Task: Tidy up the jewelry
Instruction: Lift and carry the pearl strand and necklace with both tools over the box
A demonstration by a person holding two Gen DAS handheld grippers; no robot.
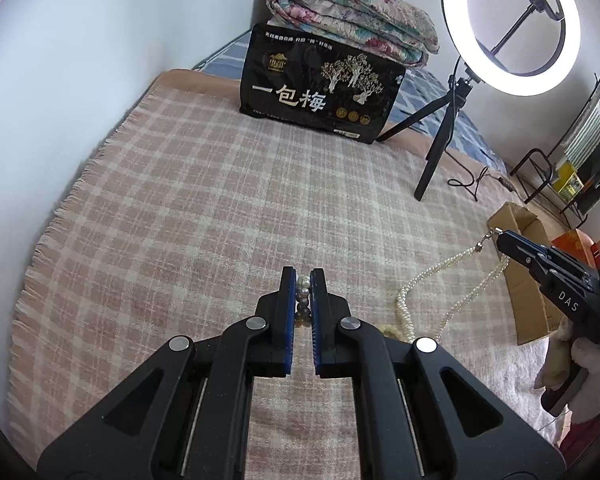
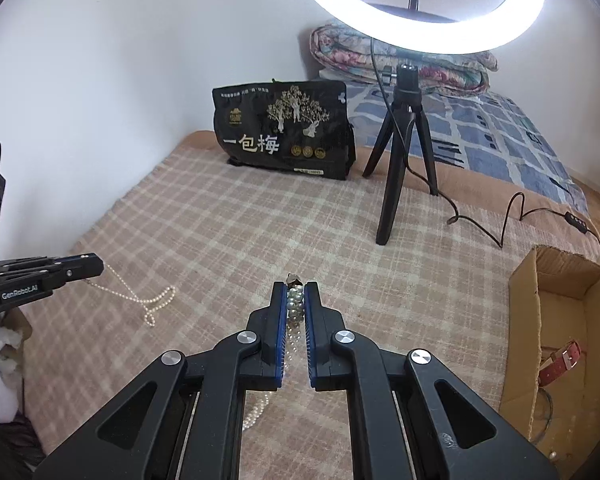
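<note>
My left gripper [image 1: 304, 276] is shut on a string of large pearl and dark beads [image 1: 303, 294], held above the checked blanket. In the right wrist view it [image 2: 100, 266] shows at the left, with a thin pearl strand [image 2: 148, 300] trailing from it onto the blanket. My right gripper [image 2: 296, 286] is shut on the clasp end of a multi-strand pearl necklace [image 2: 294, 304]. In the left wrist view it [image 1: 500, 236] holds that necklace [image 1: 432, 280], which hangs down to the blanket. An open cardboard box [image 2: 520, 304] at the right holds a red strap [image 2: 560, 360].
A black snack bag [image 1: 316, 92] stands at the back of the blanket [image 1: 180, 200]. A ring light on a tripod [image 2: 400, 140] stands to its right, its cable [image 2: 508, 216] across the bed. A folded quilt [image 1: 352, 12] lies behind. A wall runs along the left.
</note>
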